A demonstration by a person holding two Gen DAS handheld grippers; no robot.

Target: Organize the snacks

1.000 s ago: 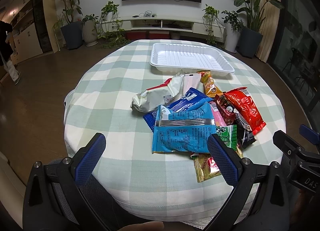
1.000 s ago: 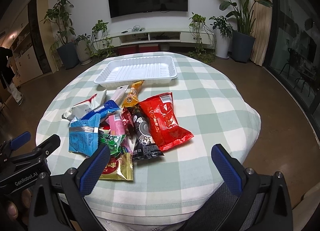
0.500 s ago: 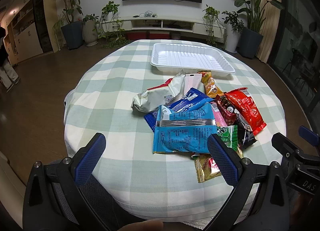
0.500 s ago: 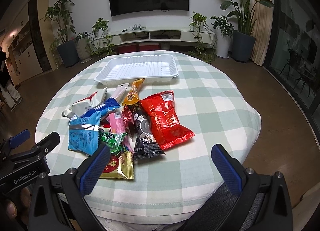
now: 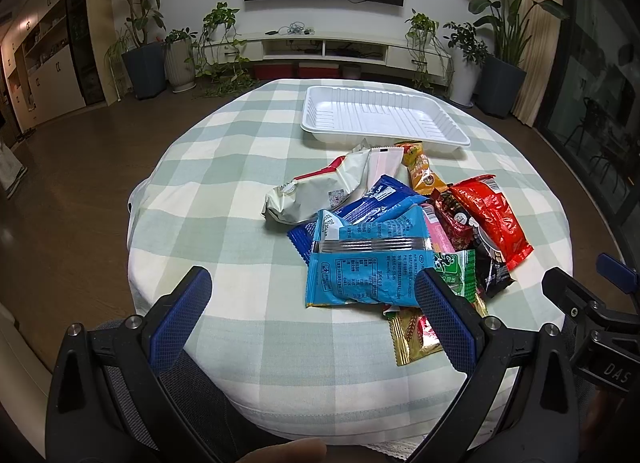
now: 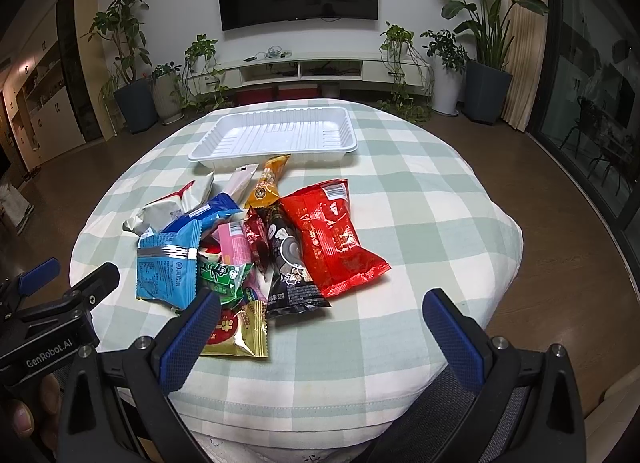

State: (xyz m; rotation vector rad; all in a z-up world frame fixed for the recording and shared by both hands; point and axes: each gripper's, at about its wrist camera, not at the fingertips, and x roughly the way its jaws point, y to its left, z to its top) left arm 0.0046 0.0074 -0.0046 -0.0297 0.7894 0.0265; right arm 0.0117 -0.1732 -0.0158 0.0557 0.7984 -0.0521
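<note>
A heap of snack packets lies mid-table: a light blue packet [image 5: 370, 263] [image 6: 168, 267] in front, a red bag [image 5: 490, 217] [image 6: 330, 239], a black bag [image 6: 290, 263], a white-grey bag [image 5: 316, 191], a gold packet [image 6: 236, 329] nearest the front edge. Behind the heap sits a white plastic tray [image 5: 380, 117] [image 6: 276, 133] with nothing in it. My left gripper [image 5: 312, 315] hangs open at the near table edge, just short of the light blue packet. Over the front edge, my right gripper [image 6: 320, 333] is open, with the gold packet by its left finger.
The round table wears a green-and-white checked cloth [image 5: 224, 167] [image 6: 420, 199]. Brown floor surrounds it. Potted plants [image 6: 128, 63], a low TV cabinet [image 6: 296, 67] and a wall TV stand at the back. The other gripper shows at each view's side edge.
Both grippers have crept slightly forward toward the heap; the snacks and tray have not moved. The person at the far left has walked mostly out of view.
</note>
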